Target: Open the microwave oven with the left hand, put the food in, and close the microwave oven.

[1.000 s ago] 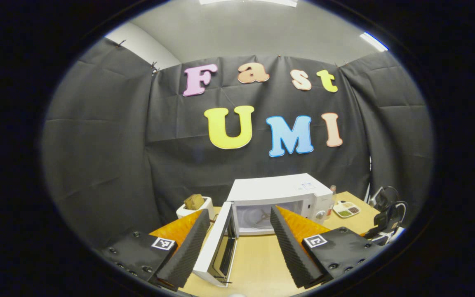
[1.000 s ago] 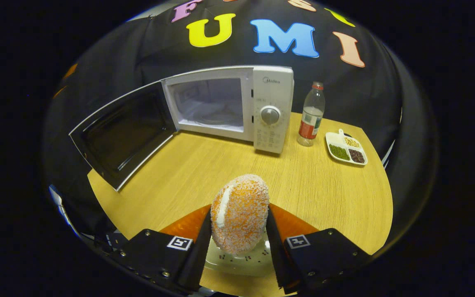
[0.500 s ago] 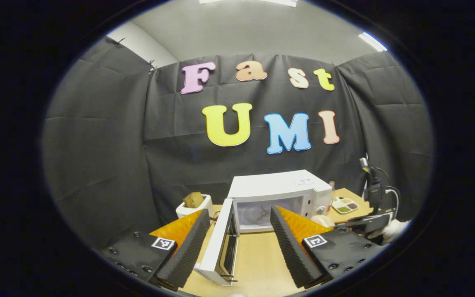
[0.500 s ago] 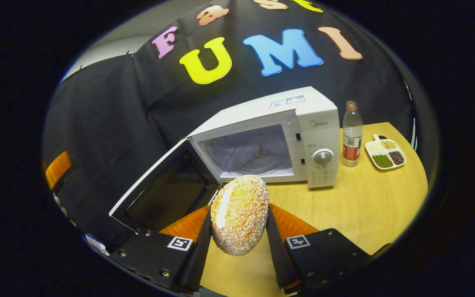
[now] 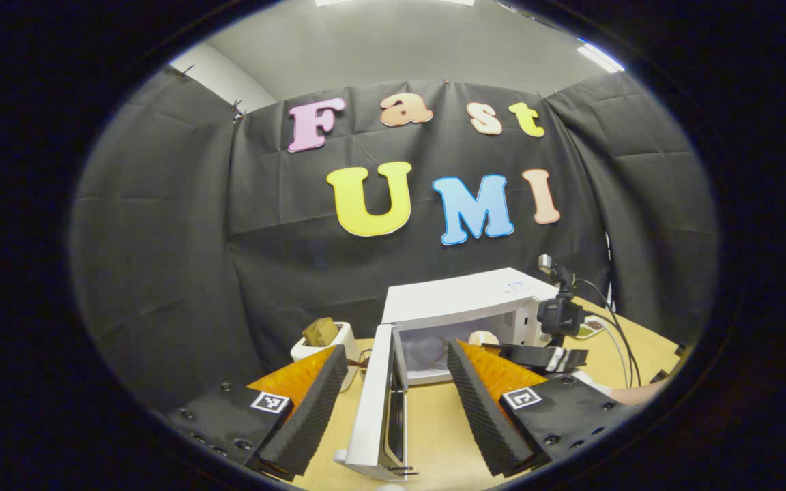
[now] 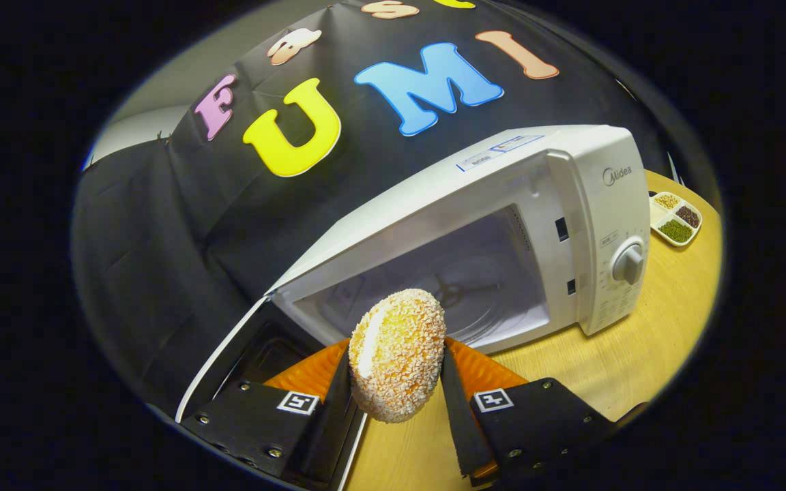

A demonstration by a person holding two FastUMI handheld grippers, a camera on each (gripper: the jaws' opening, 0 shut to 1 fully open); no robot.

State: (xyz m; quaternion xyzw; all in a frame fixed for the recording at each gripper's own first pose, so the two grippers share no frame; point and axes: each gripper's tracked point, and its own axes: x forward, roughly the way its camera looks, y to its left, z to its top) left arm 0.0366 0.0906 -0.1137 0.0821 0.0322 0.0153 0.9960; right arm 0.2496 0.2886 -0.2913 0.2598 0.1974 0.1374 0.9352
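A white microwave (image 6: 598,198) stands on the wooden table, its door (image 6: 219,372) swung wide to the left and its cavity with the glass turntable (image 6: 464,300) in sight. My right gripper (image 6: 396,365) is shut on a crumb-coated round bun (image 6: 396,354), held in the air just in front of the cavity opening. In the left gripper view the microwave (image 5: 461,296) sits ahead, its door (image 5: 379,409) edge-on between my fingers. My left gripper (image 5: 393,402) is open, holding nothing. The right gripper (image 5: 536,354) with the bun (image 5: 483,337) shows at the oven's mouth.
A divided white dish of beans (image 6: 676,217) lies right of the microwave. A white toaster with bread (image 5: 321,339) stands left of the oven. A camera and cables (image 5: 560,314) ride above the other gripper. Bare wooden tabletop (image 6: 611,372) lies in front of the oven.
My right gripper has carried the bun up off the plate and forward to the microwave's opening. In the left gripper view the door now appears more edge-on; the left gripper stays open.
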